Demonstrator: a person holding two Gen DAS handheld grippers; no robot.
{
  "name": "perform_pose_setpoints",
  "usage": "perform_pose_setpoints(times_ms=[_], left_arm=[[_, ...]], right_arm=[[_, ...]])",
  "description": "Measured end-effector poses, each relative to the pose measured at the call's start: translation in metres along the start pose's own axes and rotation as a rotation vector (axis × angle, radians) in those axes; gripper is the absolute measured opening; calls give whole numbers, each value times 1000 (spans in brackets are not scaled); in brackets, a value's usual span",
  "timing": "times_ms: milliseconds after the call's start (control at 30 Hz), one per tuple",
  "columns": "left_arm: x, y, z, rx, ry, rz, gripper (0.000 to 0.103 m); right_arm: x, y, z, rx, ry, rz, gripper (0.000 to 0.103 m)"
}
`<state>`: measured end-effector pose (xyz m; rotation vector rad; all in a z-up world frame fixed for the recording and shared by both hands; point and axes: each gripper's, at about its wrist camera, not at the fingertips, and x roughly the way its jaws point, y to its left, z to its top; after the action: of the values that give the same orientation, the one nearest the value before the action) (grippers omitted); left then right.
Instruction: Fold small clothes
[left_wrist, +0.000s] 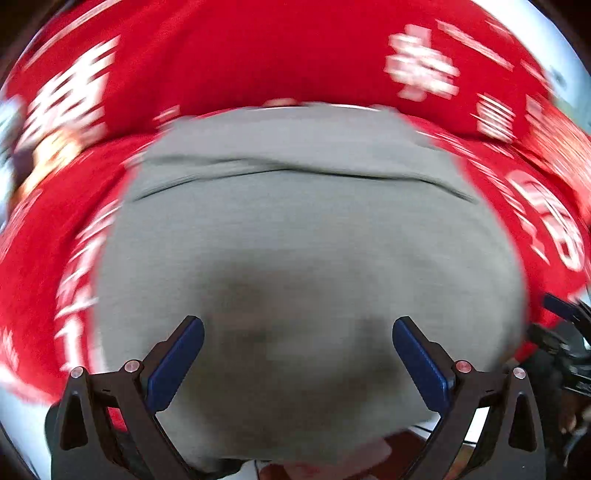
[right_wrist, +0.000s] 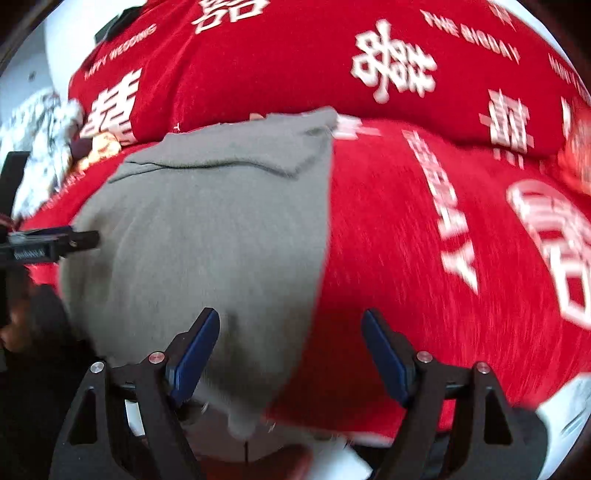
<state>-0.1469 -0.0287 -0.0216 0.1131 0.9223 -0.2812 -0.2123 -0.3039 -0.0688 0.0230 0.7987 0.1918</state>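
Observation:
A grey garment (left_wrist: 295, 240) lies folded flat on a red cloth with white characters (left_wrist: 240, 55). A fold edge crosses its far part. My left gripper (left_wrist: 298, 328) is open just above the garment's near part, holding nothing. In the right wrist view the same grey garment (right_wrist: 207, 229) lies left of centre. My right gripper (right_wrist: 291, 321) is open over the garment's right edge, left finger above the grey fabric, right finger above the red cloth (right_wrist: 406, 240). The left gripper's tip (right_wrist: 77, 238) shows at the garment's left side. Both views are motion-blurred.
The red cloth rises into a raised fold or cushion (right_wrist: 295, 55) behind the garment. A patterned white object (right_wrist: 40, 122) and a small yellow-brown item (right_wrist: 99, 147) sit at the far left. A white surface edge (right_wrist: 569, 406) shows at the near right.

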Motion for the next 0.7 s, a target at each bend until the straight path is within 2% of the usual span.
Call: perform_pose_setpoints(times_ms=[67,133,200,267,333,467,500,533,633,700], left_arm=[[6,-44,2,117,-11,-28,102],[20,-70,4,181,5,-26,102],[39,-83,4,204,47,25,103],[39,-85,7,178,16,32,103],[40,-83,9,161,29,22,103],[36,-75,6,152,33,9,103],[34,-74,6,149,37,4,103],[33,-71,6,147,40,2,103],[23,-61,5,127,37,-30,103],[16,-58,5,129,11,-16,103]], right_arm=[[0,-7,-9,18,16,19,82],[4,-8,-15,32,21,54,81],[10,-10,-19,60,14,88,80],[13,-6,-20,61,-19,90,77],[16,4,-21,18,-23,138,55],[25,25,-19,-50,-40,139,54],[26,28,-18,-54,-49,143,36],[25,28,-17,-58,-52,141,9],[23,23,-13,-32,-44,179,9],[14,19,-12,-7,-69,199,9]])
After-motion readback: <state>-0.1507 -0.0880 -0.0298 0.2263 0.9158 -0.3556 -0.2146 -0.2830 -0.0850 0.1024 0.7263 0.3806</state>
